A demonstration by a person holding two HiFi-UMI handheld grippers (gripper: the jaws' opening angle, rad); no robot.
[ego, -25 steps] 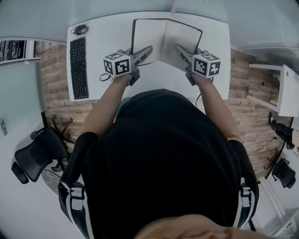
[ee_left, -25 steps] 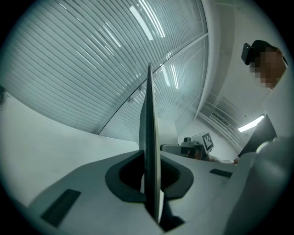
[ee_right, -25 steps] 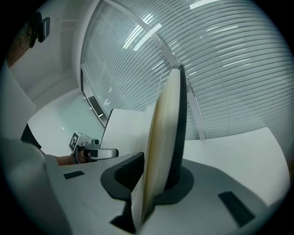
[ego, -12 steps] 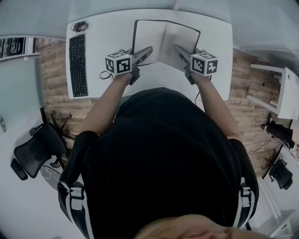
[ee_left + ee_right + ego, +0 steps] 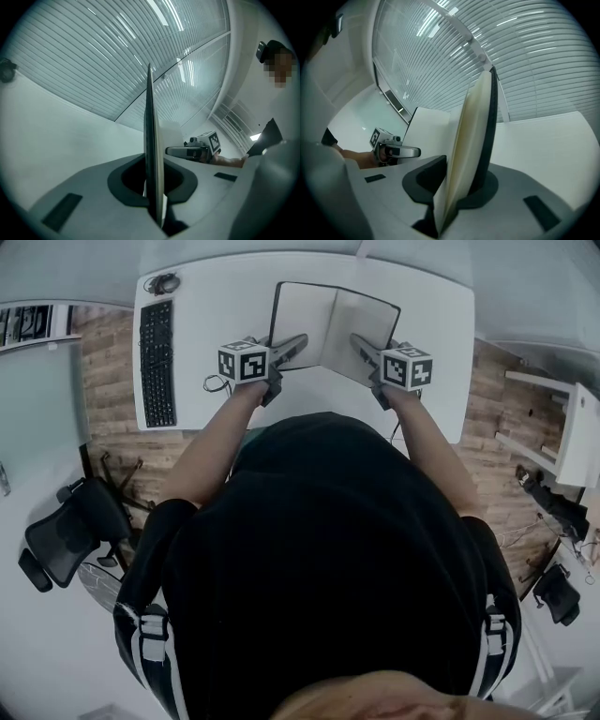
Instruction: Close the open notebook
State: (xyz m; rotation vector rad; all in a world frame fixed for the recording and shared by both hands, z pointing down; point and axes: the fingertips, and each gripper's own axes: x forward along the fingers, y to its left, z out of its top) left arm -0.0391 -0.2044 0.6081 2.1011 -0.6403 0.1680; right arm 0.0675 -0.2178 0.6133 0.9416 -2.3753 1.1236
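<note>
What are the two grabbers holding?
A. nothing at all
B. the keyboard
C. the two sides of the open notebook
C: the left gripper pinches the thin left side of the notebook, and the right gripper pinches its thicker right side.

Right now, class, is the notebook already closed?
No: the notebook is open, its left cover pinched in the left gripper and its right half in the right gripper.
</note>
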